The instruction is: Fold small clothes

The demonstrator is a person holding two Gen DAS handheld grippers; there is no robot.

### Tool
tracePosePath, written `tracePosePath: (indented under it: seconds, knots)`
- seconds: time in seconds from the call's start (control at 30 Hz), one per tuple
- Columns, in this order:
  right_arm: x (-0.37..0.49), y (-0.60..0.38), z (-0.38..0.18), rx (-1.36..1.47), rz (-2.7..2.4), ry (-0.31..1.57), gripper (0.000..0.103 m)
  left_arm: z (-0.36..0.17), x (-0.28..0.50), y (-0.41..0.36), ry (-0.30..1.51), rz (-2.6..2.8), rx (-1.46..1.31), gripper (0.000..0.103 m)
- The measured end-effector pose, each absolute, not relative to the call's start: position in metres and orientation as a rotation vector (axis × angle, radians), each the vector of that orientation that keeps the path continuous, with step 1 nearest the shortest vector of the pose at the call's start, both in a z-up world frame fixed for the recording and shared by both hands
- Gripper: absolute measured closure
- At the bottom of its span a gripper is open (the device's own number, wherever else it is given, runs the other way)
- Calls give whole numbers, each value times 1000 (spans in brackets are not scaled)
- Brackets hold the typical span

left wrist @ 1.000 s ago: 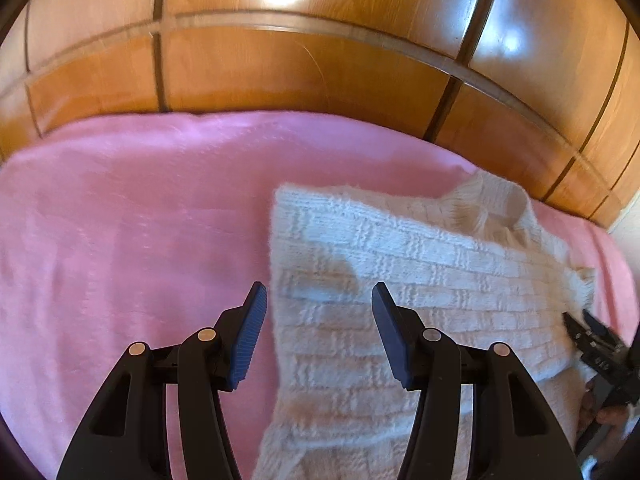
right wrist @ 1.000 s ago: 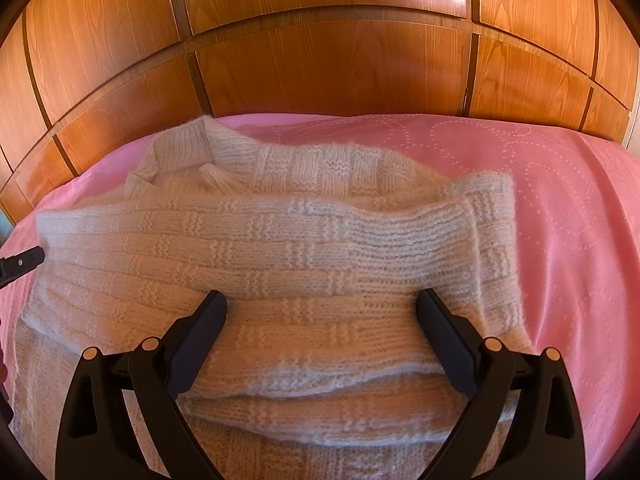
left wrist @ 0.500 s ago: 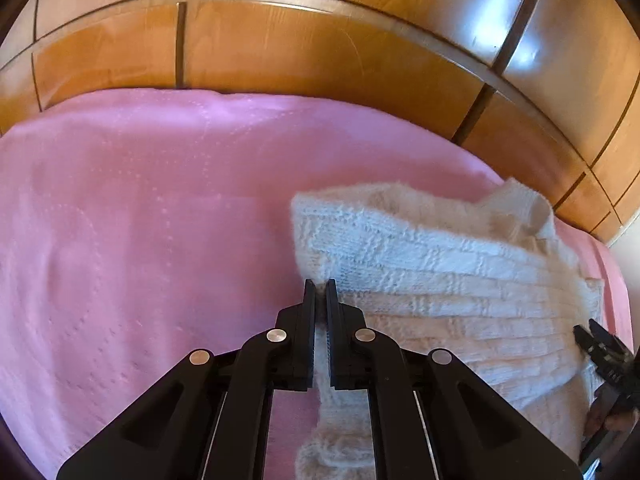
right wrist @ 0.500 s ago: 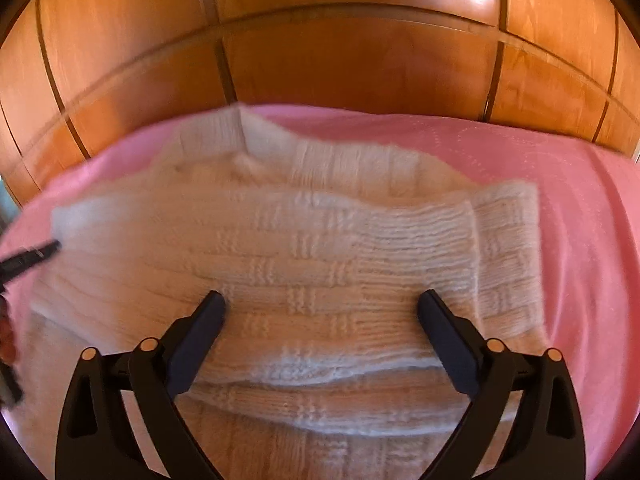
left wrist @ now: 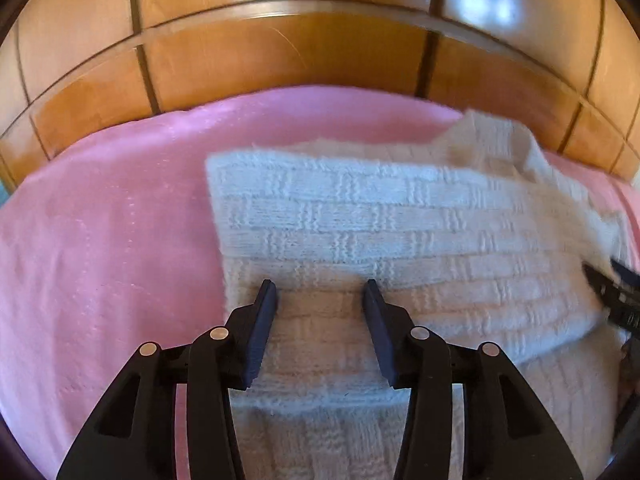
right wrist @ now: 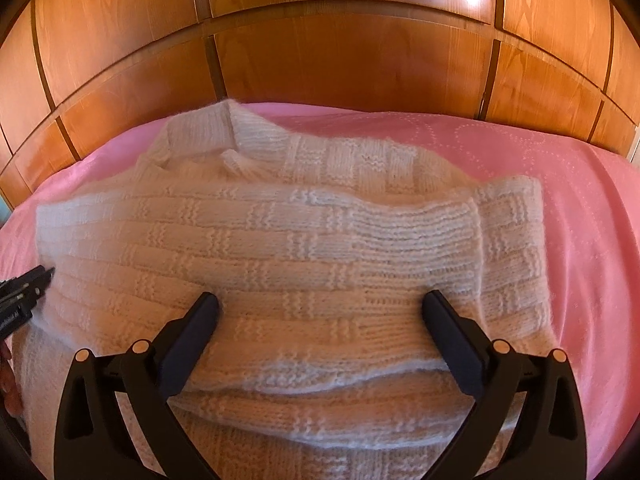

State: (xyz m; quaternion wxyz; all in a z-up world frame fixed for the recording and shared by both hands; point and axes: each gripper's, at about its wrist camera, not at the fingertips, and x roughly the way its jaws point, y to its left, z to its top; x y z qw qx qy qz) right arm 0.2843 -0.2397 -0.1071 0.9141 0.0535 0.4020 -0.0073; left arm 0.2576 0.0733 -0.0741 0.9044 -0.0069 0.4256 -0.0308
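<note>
A cream knitted sweater (left wrist: 360, 224) lies on the pink bedspread (left wrist: 100, 240), its sleeves folded across the body, collar at the far side. It also fills the right wrist view (right wrist: 280, 248). My left gripper (left wrist: 320, 292) is open and empty, low over the sweater's left part near the folded sleeve edge. My right gripper (right wrist: 320, 304) is wide open and empty over the middle of the sweater. The right gripper's tip shows at the right edge of the left wrist view (left wrist: 616, 296); the left gripper's tip shows at the left edge of the right wrist view (right wrist: 28, 292).
A glossy wooden headboard (right wrist: 352, 64) of panels rises right behind the bed, also in the left wrist view (left wrist: 280, 52). Bare pink bedspread lies to the left of the sweater and to its right (right wrist: 592, 208).
My left gripper was open, shut on the sweater's left edge half a second ago, and now is open again, shifted right over the sweater. The right gripper stayed open, nearly still.
</note>
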Motion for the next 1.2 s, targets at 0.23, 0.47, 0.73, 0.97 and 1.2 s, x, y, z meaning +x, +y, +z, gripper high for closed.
tracePosePath:
  seconds: [0.23,0.47,0.73,0.97,1.2]
  knots:
    - [279,-241,-105,120,-12,821,2,-48,221,81,829,-38,-54,58]
    - [267,-238,-98,107,-34,828,2,-27,176,86,770,-35,-64,44]
    - [230,-242,-81,155,-29,833,2,-23,130,92,768,-40,-68,44]
    - [187,-259,-82,198,-45,897,2,-34,95,100,800,-26,-69,44]
    - [139,-284,-81,207,-74,904,2,-46,69,113,829,0,-68,44]
